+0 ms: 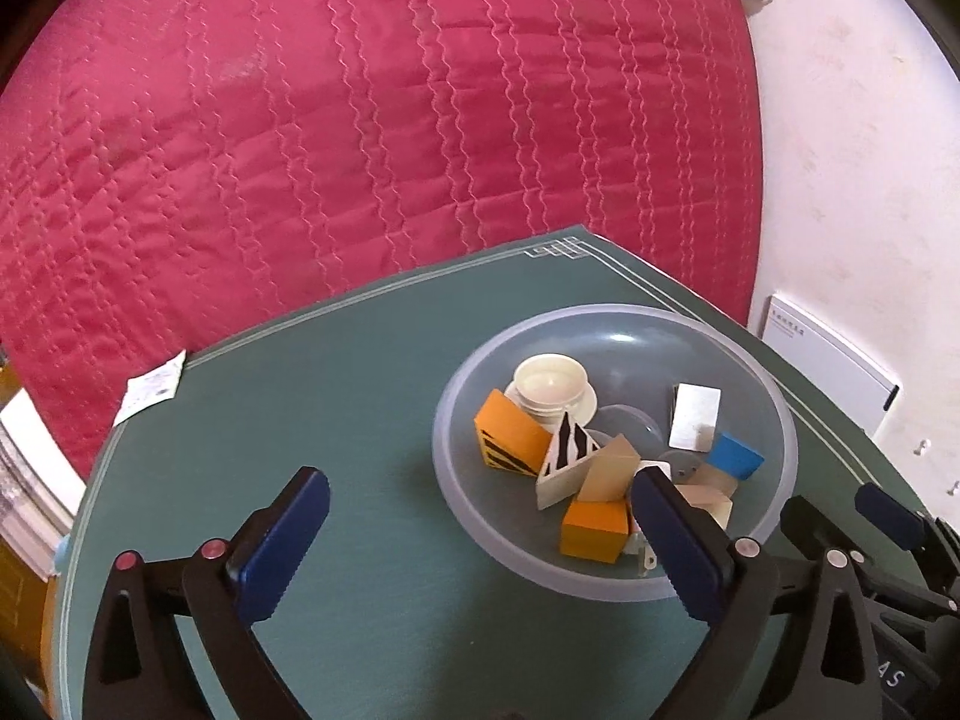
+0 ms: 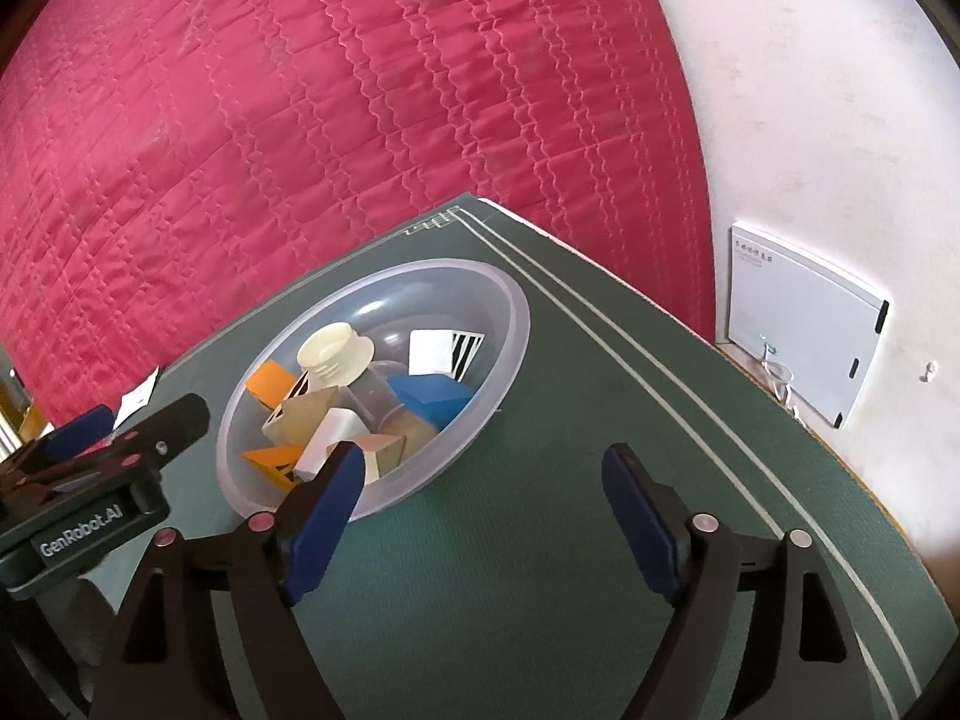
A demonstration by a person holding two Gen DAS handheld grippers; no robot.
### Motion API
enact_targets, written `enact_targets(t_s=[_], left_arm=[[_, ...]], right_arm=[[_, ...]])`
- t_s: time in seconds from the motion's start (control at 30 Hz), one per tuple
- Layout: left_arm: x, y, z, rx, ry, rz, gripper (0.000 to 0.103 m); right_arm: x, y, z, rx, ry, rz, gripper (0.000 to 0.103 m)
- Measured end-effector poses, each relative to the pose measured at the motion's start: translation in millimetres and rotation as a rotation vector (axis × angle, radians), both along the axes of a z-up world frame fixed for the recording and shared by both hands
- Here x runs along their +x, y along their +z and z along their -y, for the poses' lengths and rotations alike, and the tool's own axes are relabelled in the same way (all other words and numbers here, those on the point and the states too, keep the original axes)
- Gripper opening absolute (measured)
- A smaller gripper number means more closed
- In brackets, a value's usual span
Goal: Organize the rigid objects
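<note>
On the green table mat (image 1: 336, 420), the clear plastic bowl (image 1: 774, 420) already holds the blocks and cream cap (image 1: 552, 387); left gripper (image 1: 480, 540) and right gripper (image 2: 483, 516) both gape empty; judging so, next comes withdrawal or checking for strays.

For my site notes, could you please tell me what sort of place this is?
Probably a bedroom at home: a small green table stands against a bed with a pink quilt, beside a white wall. A bowl of blocks sits on the table.
</note>
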State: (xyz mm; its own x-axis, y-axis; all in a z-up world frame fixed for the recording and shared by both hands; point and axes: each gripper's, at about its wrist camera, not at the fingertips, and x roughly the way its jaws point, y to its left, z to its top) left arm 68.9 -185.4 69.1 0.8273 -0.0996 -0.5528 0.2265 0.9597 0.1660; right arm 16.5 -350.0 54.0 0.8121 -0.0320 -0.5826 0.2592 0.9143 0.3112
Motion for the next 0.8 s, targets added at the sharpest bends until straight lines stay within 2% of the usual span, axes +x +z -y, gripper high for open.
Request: enact_targets(t_s=[0.27,0.47,0.8], left_arm=[[-7,4,-7,0.007,0.031,0.019,0.102],[-11,3,-9,0.019,0.035,0.020,0.102],[-11,5,-16,0.041,0.079,0.048,0.102]], right_arm=[[0,2,-5,-0.025,0.008,0.006,0.092],[-3,10,-17,-0.092,0.026,0.034,0.097],[-9,18,-32,-0.178,0.034,0.069,0.097]])
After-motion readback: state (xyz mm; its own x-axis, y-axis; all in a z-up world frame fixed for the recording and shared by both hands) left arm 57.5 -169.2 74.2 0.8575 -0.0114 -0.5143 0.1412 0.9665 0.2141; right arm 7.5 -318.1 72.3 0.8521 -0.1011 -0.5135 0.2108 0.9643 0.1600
